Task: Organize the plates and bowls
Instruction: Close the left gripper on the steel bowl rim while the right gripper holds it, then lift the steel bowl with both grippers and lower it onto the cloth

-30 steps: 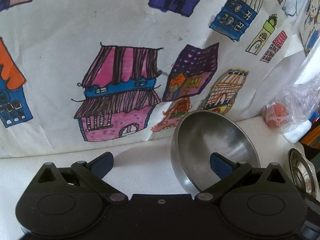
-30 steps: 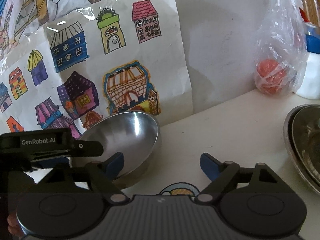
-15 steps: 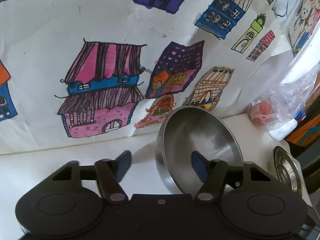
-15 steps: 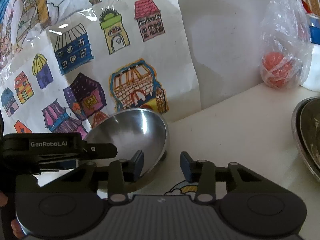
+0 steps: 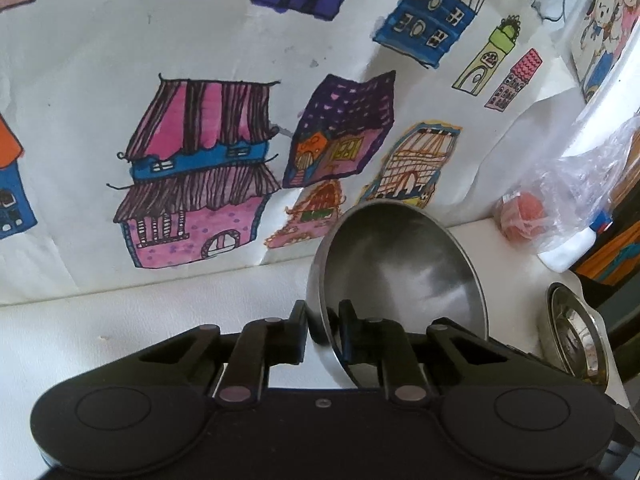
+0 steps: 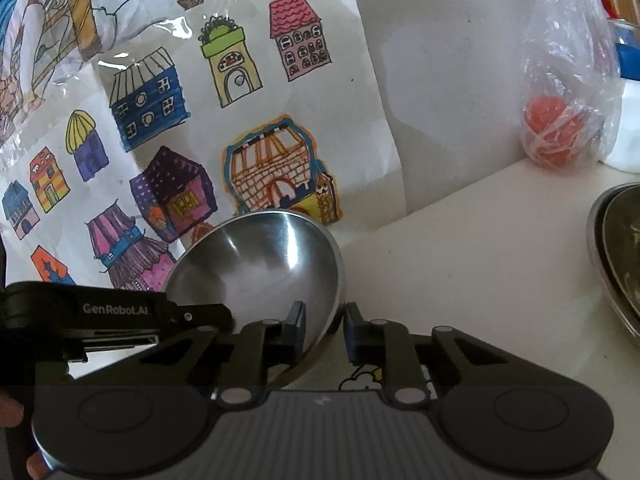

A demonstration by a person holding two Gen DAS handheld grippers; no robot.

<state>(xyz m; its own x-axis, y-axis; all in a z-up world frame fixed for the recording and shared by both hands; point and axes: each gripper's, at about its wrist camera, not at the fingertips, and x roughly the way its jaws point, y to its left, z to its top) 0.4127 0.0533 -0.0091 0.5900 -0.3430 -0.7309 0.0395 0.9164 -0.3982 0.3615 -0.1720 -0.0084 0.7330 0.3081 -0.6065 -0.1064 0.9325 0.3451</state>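
A steel bowl (image 5: 404, 276) sits tilted on the white counter (image 5: 140, 312), against a sheet of drawings (image 5: 200, 140) of houses. Both tongs clamp its rim: the left tongs (image 5: 323, 330) on the near left edge, the right tongs (image 6: 325, 330) on the near right edge. Well apart to the right lies a stack of steel dishes (image 6: 620, 248). Behind it is a plastic bag (image 6: 560, 92).
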